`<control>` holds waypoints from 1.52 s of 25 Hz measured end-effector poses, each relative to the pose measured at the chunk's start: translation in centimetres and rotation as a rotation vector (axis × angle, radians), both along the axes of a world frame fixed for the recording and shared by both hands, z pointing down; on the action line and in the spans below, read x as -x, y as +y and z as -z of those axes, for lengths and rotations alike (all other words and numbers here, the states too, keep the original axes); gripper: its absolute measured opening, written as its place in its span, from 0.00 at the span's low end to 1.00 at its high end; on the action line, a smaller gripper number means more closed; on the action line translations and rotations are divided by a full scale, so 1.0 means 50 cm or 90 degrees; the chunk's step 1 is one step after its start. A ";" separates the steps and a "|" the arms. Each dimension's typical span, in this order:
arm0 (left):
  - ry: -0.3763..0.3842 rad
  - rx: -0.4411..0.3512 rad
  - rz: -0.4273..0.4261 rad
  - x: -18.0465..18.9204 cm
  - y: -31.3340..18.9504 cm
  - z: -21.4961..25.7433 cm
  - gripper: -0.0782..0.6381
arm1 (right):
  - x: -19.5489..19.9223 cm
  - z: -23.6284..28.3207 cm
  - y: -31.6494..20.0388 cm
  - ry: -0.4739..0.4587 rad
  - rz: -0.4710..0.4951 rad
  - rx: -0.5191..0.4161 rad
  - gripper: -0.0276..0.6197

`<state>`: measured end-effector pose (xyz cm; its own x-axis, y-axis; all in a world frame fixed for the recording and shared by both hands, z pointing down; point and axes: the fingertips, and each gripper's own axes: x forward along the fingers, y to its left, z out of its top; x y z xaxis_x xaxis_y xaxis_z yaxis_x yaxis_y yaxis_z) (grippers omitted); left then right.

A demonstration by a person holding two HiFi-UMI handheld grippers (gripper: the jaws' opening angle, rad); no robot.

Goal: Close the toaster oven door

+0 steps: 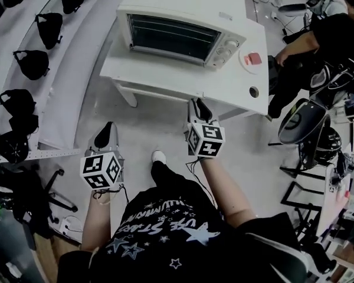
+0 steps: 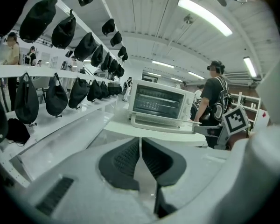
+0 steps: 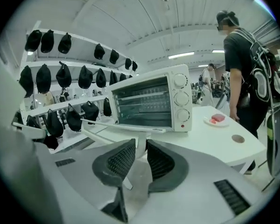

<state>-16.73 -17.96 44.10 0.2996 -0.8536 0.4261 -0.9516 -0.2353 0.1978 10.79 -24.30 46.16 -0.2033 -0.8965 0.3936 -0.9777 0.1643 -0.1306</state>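
The right gripper [image 3: 140, 143] holds its jaws a narrow slit apart with nothing between them; the left gripper [image 2: 140, 140] has its pads pressed together, also empty. Both are held in front of the white table [image 1: 165, 78]. On that table stands the toaster oven [image 1: 183, 7], its door [image 2: 163, 123] folded down open toward the grippers. A red item [image 1: 253, 58] lies on the table to the oven's right, and black caps [image 1: 30, 63] hang in rows at the left

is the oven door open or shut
Open: the door lies folded down flat in front of the oven, and the racks inside show bare.
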 end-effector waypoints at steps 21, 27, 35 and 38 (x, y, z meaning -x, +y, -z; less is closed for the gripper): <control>-0.010 -0.071 -0.022 -0.053 -0.144 0.111 0.15 | -0.037 0.187 -0.118 -0.054 0.022 -0.071 0.17; -0.007 -0.080 -0.048 -0.051 -0.189 0.117 0.15 | -0.042 0.223 -0.157 -0.043 0.000 -0.102 0.16; 0.005 -0.084 -0.113 -0.059 -0.274 0.120 0.15 | -0.044 0.241 -0.184 -0.035 -0.038 -0.100 0.15; 0.010 -0.086 -0.140 -0.074 -0.307 0.126 0.15 | -0.050 0.246 -0.191 -0.034 -0.049 -0.097 0.15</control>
<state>-13.05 -33.32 37.80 0.4898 -0.8161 0.3068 -0.8718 -0.4611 0.1656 13.30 -33.88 33.85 -0.1483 -0.9590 0.2416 -0.9805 0.1107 -0.1625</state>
